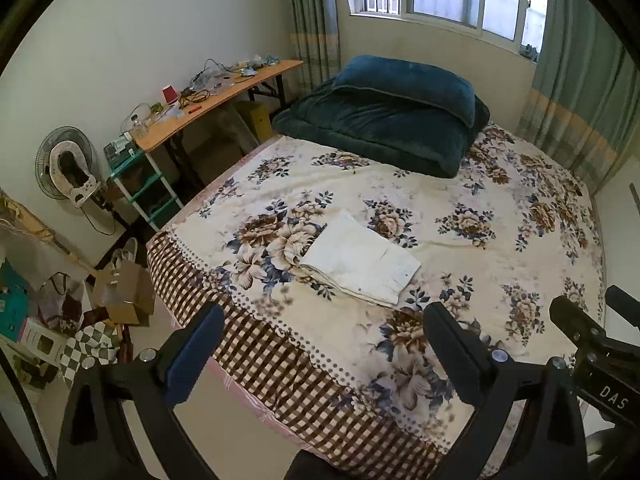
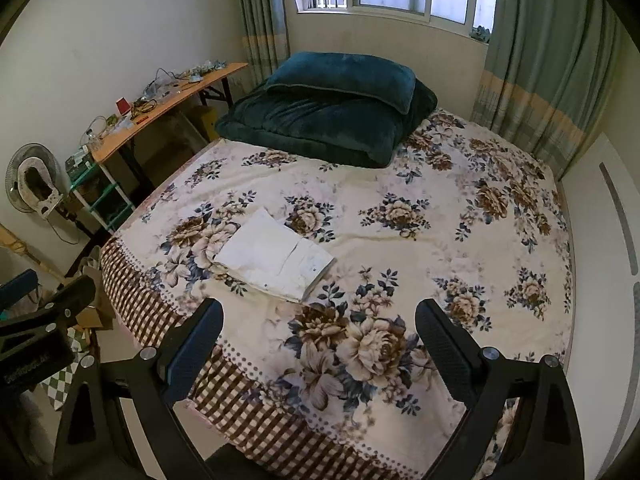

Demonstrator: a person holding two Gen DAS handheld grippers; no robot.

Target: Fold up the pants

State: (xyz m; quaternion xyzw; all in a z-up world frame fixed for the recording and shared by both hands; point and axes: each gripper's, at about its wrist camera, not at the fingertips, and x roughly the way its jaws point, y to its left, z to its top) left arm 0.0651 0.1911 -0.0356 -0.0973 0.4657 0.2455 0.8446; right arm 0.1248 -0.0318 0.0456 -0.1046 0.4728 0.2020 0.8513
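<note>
White pants (image 1: 360, 258) lie folded into a compact rectangle on the floral bedspread (image 1: 460, 248), near the bed's front left corner. The same folded pants (image 2: 276, 258) show in the right wrist view. My left gripper (image 1: 324, 322) hovers above the bed's near edge, short of the pants, open with nothing between its fingers. My right gripper (image 2: 320, 316) is also open and empty, held back from the pants over the front of the bed. The right gripper's body shows at the right edge of the left wrist view, and the left one's at the left edge of the right wrist view.
A folded dark teal blanket with a pillow (image 1: 392, 112) sits at the head of the bed under the window. A cluttered wooden desk (image 1: 216, 100), a green shelf unit (image 1: 148, 188) and a fan (image 1: 66, 164) stand along the left wall. Boxes and bags (image 1: 120, 292) litter the floor.
</note>
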